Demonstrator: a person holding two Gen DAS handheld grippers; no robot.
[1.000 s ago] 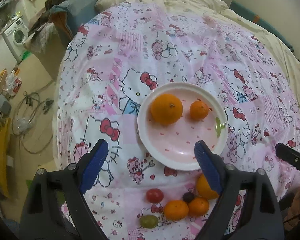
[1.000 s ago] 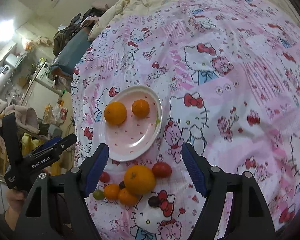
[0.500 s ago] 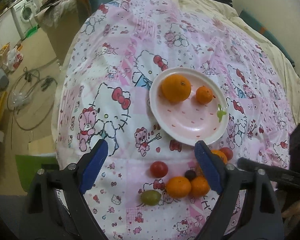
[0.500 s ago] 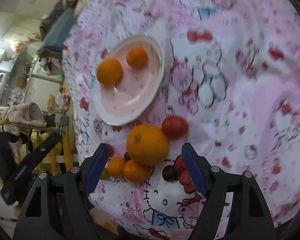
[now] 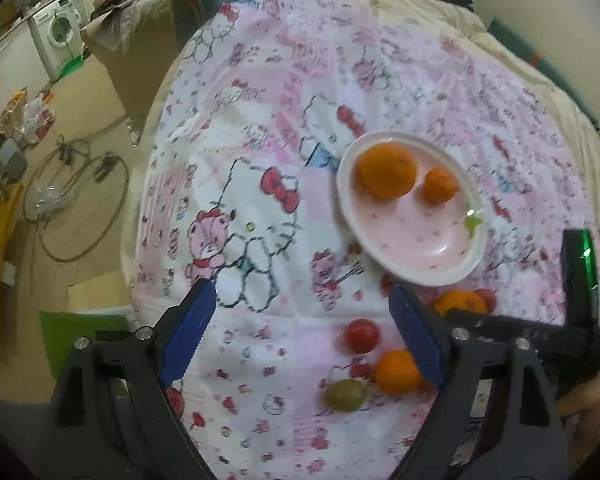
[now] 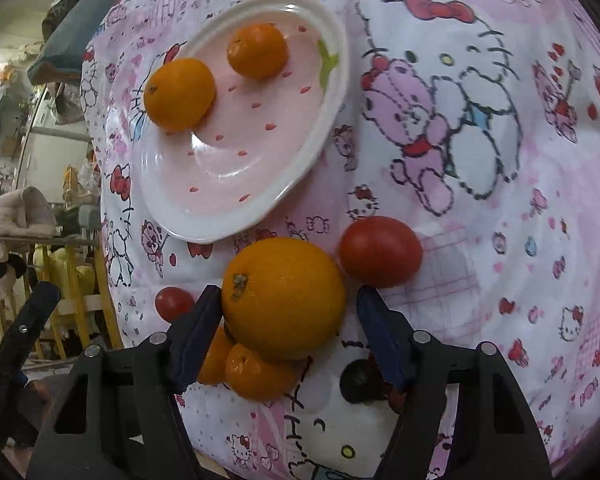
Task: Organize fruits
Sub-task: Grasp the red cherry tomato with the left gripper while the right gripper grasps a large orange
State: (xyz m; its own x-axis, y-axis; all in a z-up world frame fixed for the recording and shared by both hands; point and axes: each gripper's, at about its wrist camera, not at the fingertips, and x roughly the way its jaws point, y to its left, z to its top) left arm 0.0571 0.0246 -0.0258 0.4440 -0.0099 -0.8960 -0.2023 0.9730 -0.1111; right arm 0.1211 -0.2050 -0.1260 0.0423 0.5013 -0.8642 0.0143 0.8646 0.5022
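Straddling the big orange with my right gripper, I have just been narrowing its jaws; the left pad touches the peel, the right stands clear. My left gripper hangs spread over bare sheet. 2 oranges sit on the plate.

Dim, warm indoor light, strong fisheye bending with dark corners, and perhaps slight motion blur throughout.
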